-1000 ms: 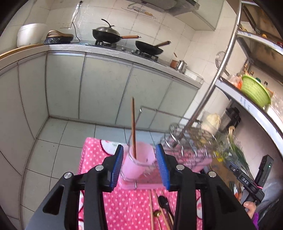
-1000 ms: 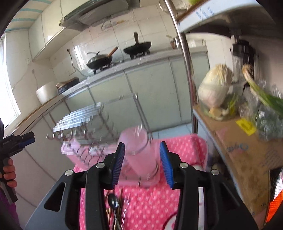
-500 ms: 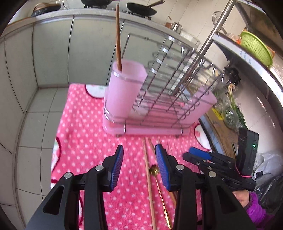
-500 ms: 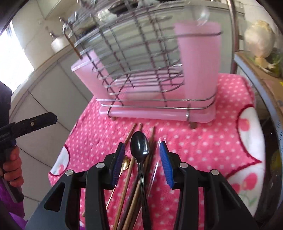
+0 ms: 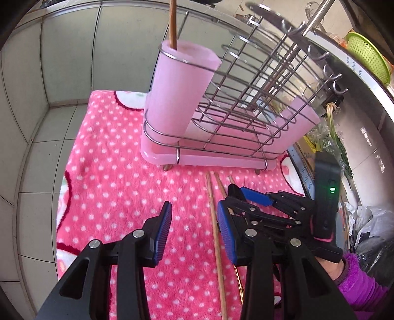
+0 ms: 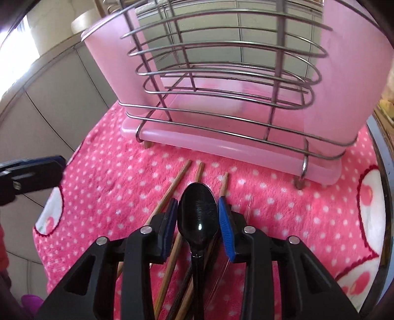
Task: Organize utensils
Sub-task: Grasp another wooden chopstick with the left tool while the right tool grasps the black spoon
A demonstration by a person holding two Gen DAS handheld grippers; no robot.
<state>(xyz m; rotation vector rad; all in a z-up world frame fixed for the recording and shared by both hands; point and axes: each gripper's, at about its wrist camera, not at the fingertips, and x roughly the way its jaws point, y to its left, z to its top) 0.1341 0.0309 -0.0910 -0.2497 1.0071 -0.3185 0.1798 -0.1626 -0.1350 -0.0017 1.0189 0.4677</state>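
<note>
Right gripper (image 6: 197, 219) jaws just closing around black spoon (image 6: 198, 216) — left gripper (image 5: 193, 233) half-open, empty; no legible writing.

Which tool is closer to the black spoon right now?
Right. The right tool straddles the black spoon bowl, pads closing in. The left tool hovers open over the pink cloth, beside it.

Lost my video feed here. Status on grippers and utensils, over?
Left gripper open, holding nothing. Right gripper has just been closing around black spoon. Chopsticks beside it on the cloth. One chopstick in pink cup.
</note>
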